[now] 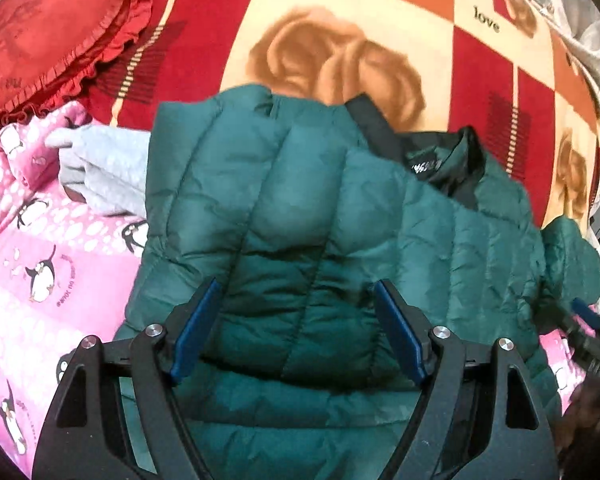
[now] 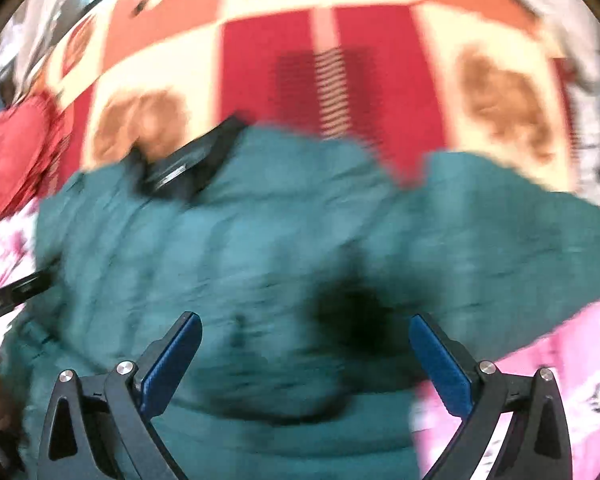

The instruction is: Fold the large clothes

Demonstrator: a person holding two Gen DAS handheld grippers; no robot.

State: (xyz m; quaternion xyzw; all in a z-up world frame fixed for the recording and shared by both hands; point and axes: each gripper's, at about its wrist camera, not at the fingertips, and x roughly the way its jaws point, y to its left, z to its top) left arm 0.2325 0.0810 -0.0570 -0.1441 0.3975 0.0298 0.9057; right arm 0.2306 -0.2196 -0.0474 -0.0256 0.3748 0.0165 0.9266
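Both the left gripper [image 1: 296, 324] and the right gripper [image 2: 305, 364] hold their blue fingers [image 1: 198, 330] wide and empty over the green puffer jacket [image 1: 300, 208], lying on the bed [image 1: 479, 80], collar [image 1: 439, 164] pointing away toward the rose blanket; only the left view sharply shows the grey garment [image 1: 104, 168] and red pillow [image 1: 52, 36].

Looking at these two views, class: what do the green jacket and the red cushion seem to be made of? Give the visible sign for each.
Green jacket: probably thin synthetic shell over soft filling, with a slight sheen; stitched puffy channels and fine crinkles suggest it. Red cushion: likely satin-like woven fabric; its face is smooth and faintly glossy, with a gathered frill round the edge.
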